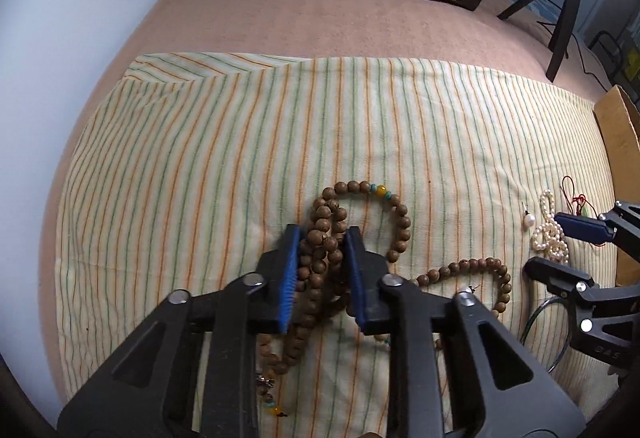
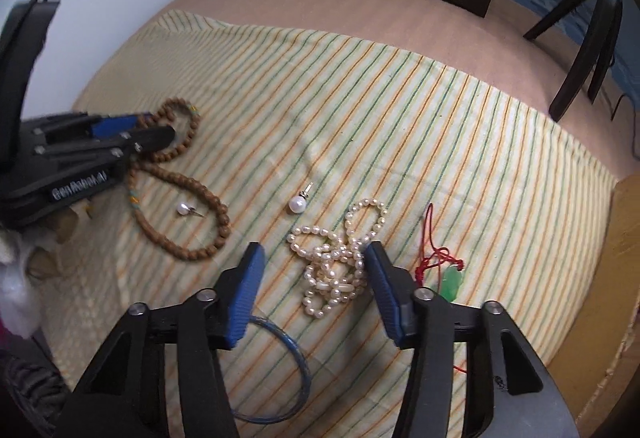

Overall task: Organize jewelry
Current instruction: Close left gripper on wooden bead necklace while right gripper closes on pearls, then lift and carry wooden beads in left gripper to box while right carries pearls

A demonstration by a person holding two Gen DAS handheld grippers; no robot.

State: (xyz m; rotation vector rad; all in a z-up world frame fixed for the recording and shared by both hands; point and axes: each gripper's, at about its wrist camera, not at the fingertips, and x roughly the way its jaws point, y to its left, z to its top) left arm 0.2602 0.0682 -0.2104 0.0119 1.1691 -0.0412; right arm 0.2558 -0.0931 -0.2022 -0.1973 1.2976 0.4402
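Pinching the bunched middle of the wooden bead strand (image 1: pixel 400 214) with the left gripper (image 1: pixel 323 230), fingers drawn narrow and pressed against the beads on both sides. Leaves most of that strand outside the grip: one loop ahead of the fingertips, another trailing off to the right across the striped cloth (image 2: pixel 400 118).

Risk on this side, judged from the layout: lifting now likely drags the loose loops, and with them the pearl stud (image 2: pixel 183 208) lying inside the right-hand loop. Could also slip, since only a few beads sit between the pads.

Further right, lying alone on the cloth and well clear of either gripper: a single pearl drop (image 2: pixel 297 204).

Next, straddling the tangled pearl strand (image 2: pixel 340 266) with the right gripper (image 2: pixel 314 249), fingers moderately wide and holding nothing. Shows the pile between the pads, nearly touching the right finger, apart from the left one, with a loop reaching past the fingertips. Risk: closing here probably catches only part of the tangle, leaving loops dangling.

Just beside the left finger, partly beneath it: a blue bangle (image 2: pixel 298 358). Just right of the right finger: a jade pendant on red cord (image 2: pixel 452 280), near enough to snag.
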